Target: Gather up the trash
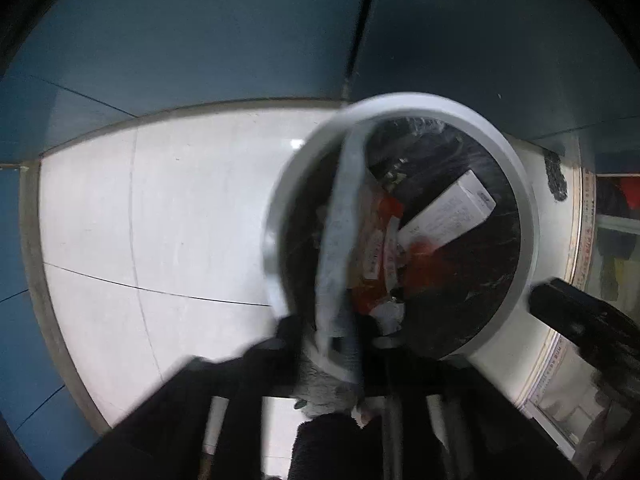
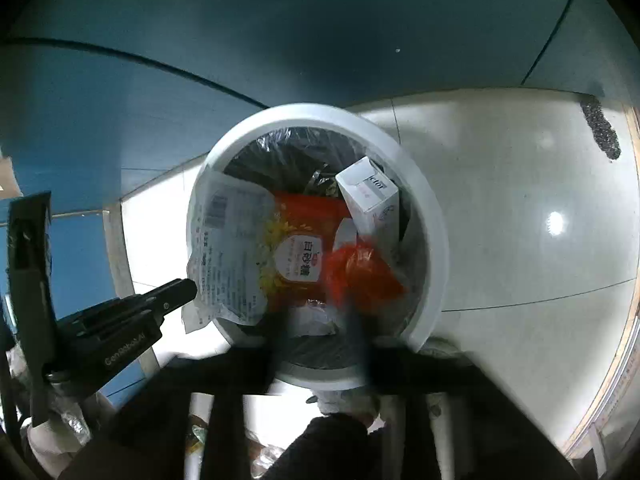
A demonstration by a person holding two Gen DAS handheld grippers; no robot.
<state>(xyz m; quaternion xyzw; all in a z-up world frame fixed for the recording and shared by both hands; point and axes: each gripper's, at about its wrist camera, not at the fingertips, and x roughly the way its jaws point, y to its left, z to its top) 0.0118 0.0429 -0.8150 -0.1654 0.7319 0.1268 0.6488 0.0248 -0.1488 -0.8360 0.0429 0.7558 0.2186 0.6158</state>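
Grip first: left gripper [image 2: 189, 285] drawn down to a narrow taper, jaws together on the edge of the clear wrapper [image 2: 228, 240], right at the left rim of the bin [image 2: 432, 216]. Seems to pinch only the margin of the film, so that the printed sheet hangs loose and drapes inward across the rim instead of bunching at the tips. Looks edge-on from the left wrist view, a pale strip rising across the bin's mouth; fingers there too blurred to add anything.

Right gripper [image 2: 318, 336] parked over the near rim, fingers spread wide and smeared by motion. Appears to hold nothing, though the blur leaves some doubt. Probably kept open and low like this to stand ready over the opening while the other side finishes its drop.

Just beyond the right-hand finger, a red crumpled wrapper [image 2: 360, 276] on top of the pile; cannot tell whether touching the finger or only near it. Beside that, toward the middle, a red sugar bag [image 2: 298, 240] lying flat, partly under the clear wrapper. Against the far rim, a white box [image 2: 368, 196] tilted on end, leaning on the black liner [image 2: 280, 148].

Outward again: pale tiled floor [image 2: 500, 200] under the bin, blue wall [image 2: 240, 40] close behind its far side.

Judged from this, most trash already inside; the clear wrapper only half in, part of the film hanging outside the left rim. Calls for a release further toward the middle, or the sheet may slide out onto the floor.
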